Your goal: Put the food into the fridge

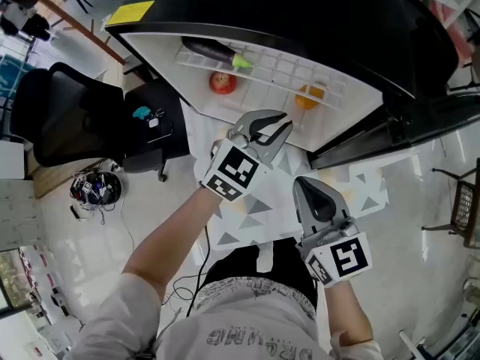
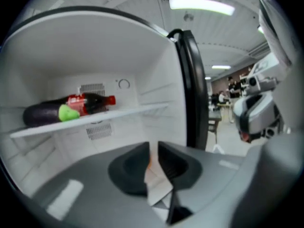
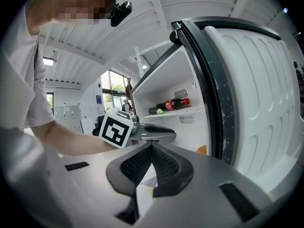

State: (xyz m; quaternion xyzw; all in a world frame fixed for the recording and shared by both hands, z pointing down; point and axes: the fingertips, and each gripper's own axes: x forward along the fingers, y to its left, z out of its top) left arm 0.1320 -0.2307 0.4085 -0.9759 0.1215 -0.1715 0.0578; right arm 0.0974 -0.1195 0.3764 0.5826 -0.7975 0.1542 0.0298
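Since neither gripper has anything in it, what matters now is where the food sits relative to them, and it's all already in the fridge (image 1: 315,21). The left gripper (image 1: 270,124) is right at the fridge mouth with its jaws nearly together. There's just a thin slit between the pads and nothing pinched in it. The right gripper (image 3: 151,148) hangs further back, closer to the person's body, with its jaws pressed together at the tips and also empty.

From the left gripper, everything is straight ahead and further in. The eggplant (image 1: 214,51) lies on the upper shelf (image 2: 137,110) with a cola bottle (image 2: 92,102) behind it. Both lie lengthwise along the shelf, so they're crosswise to the way the gripper points, and up and to its left. The apple (image 1: 223,82) and the orange (image 1: 310,96) sit lower down, nearer the front. The orange looks almost dead ahead of the left jaws and the apple is off to their left. The open door (image 3: 256,89) stands on the right gripper's right side.

My read is that the left gripper is clearly the nearer one for anything inside. I can't spot any food still waiting outside the fridge in these views, so the loading looks pretty much done.
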